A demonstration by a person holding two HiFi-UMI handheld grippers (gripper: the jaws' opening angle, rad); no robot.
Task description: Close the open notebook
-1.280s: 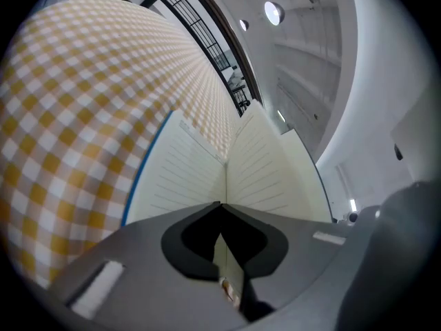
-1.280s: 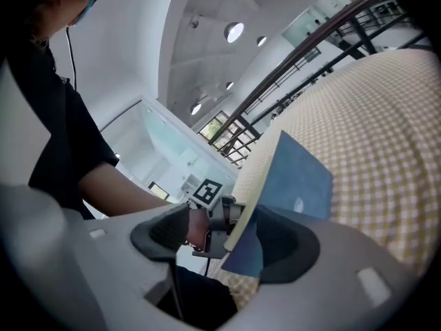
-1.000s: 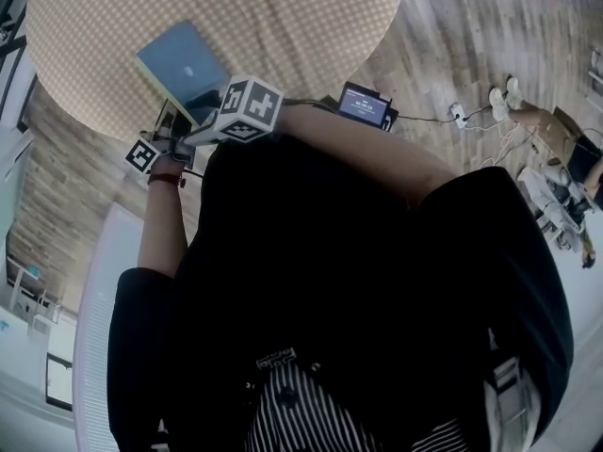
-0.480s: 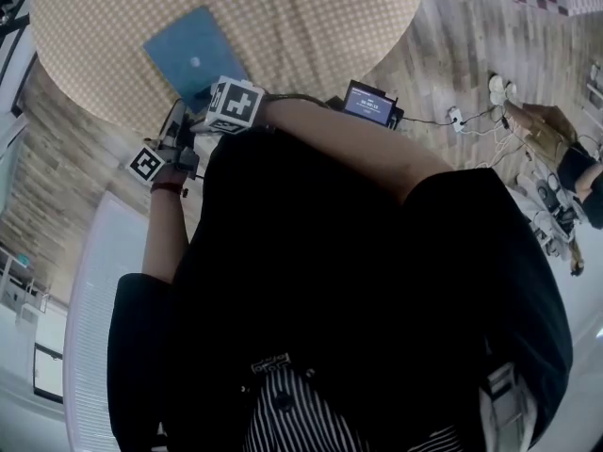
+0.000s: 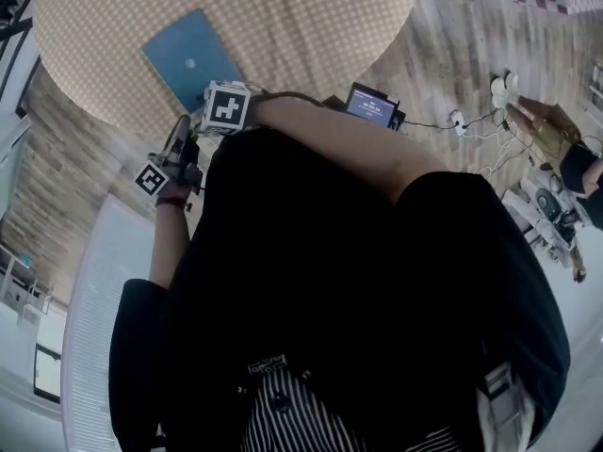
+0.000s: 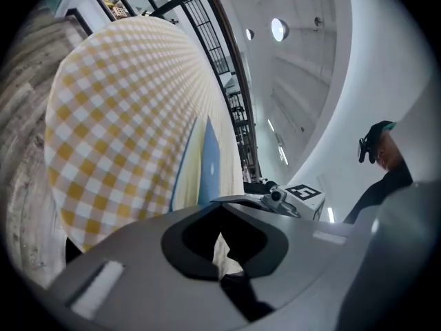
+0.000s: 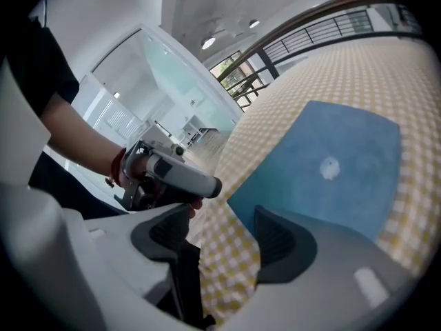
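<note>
The blue notebook (image 5: 190, 59) lies shut and flat on the round table with its yellow check cloth (image 5: 301, 17). In the right gripper view its cover (image 7: 324, 167) fills the right side, just beyond the jaws. My right gripper (image 7: 224, 226) is open with only cloth showing between its jaws; its marker cube (image 5: 226, 108) sits at the table's near edge. My left gripper (image 6: 220, 216) has its jaw tips together on nothing, and it hovers off the table edge (image 5: 179, 132). The notebook (image 6: 209, 167) shows edge-on ahead of it.
On the wooden floor to the right are a black device with a lit screen (image 5: 370, 104) and cables with a power strip (image 5: 459, 116). A white surface (image 5: 104, 281) lies at the lower left. The person's dark torso hides the lower head view.
Both grippers have drawn back from the notebook toward the near table edge. The notebook's cover, still catching light under the right gripper a second ago, now lies flat.
</note>
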